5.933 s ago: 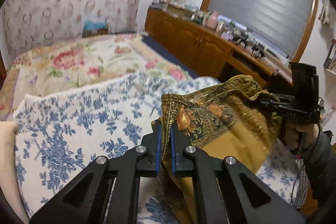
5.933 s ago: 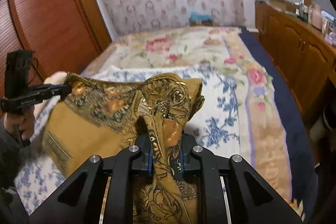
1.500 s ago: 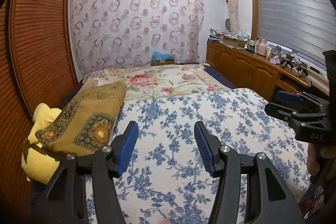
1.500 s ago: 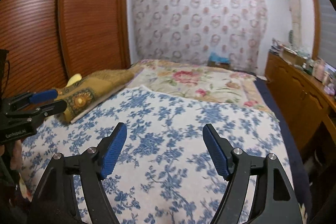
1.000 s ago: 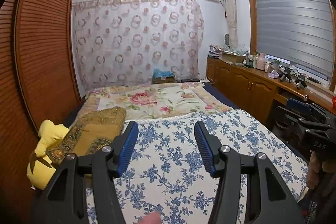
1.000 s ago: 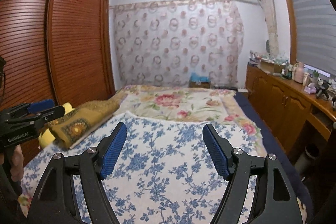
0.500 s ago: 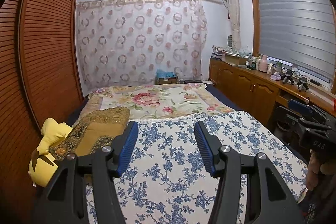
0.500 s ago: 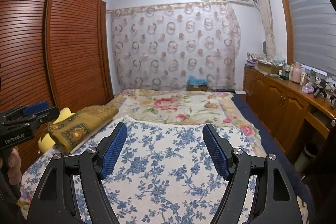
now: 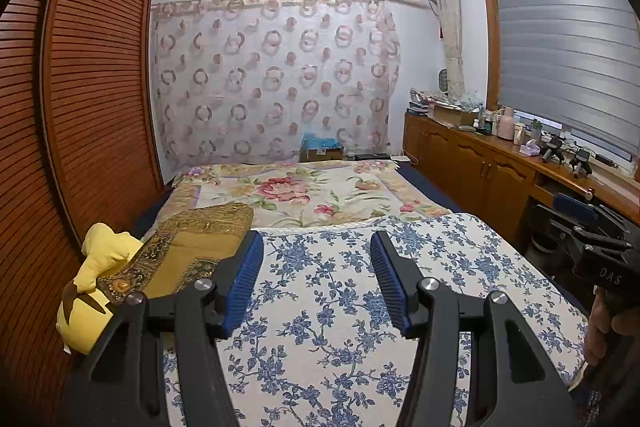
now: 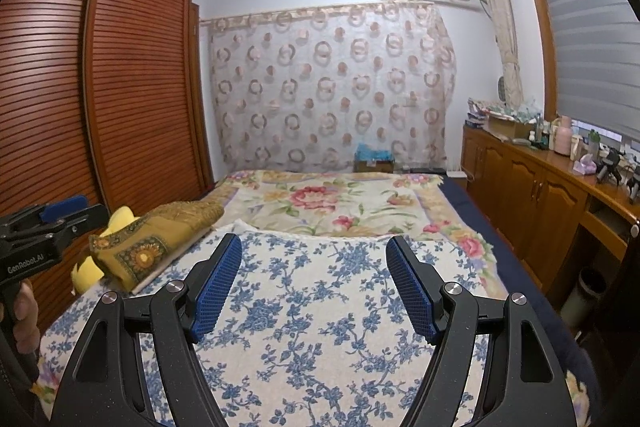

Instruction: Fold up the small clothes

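While the folded cloth [image 9: 192, 247] lies at the bed's [image 9: 340, 307] left edge, I hold both grippers' [image 9: 316, 275] [image 10: 314, 281] jaws open and empty.

Both wrist views look along the bed [image 9: 328, 307] toward the curtained wall [image 10: 328, 87].

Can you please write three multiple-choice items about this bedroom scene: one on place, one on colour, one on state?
1. Where does the folded garment lie?
A. on the cabinet
B. at the bed's edge by the wardrobe
C. on the floor

2. What colour is the pattern on the near bedspread?
A. blue
B. green
C. black

3. How is the right hand-held gripper?
A. shut on cloth
B. open and empty
C. out of view

Answers: 1 B, it rests beside the wardrobe; 2 A, blue flowers; 3 B, nothing between its spread pads.
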Available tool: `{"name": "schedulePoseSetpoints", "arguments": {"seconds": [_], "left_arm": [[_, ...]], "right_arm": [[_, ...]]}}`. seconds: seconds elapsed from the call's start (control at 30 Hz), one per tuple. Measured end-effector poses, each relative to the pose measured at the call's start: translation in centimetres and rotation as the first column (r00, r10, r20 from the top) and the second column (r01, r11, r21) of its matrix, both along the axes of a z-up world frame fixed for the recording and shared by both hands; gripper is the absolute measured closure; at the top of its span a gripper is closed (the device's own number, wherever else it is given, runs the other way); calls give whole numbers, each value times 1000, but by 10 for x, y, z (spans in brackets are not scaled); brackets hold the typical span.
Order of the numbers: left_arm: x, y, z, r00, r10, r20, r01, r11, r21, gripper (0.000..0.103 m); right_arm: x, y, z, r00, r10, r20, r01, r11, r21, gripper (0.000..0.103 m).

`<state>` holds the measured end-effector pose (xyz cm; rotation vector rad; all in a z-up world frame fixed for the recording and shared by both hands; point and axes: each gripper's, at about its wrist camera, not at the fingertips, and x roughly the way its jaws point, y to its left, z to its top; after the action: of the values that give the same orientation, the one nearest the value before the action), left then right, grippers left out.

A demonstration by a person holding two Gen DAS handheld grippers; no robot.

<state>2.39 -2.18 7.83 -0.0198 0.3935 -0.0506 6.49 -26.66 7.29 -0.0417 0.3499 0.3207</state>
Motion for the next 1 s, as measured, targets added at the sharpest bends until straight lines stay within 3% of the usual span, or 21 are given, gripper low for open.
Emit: {"name": "schedulePoseSetpoints", "arguments": {"seconds": [1.0], "left_arm": [[1,9,2,1000,12,8,-12,1000,3,48]], "right_arm": [[1,-1,-2,1000,-8,-4,8,1000,3,26]]}}
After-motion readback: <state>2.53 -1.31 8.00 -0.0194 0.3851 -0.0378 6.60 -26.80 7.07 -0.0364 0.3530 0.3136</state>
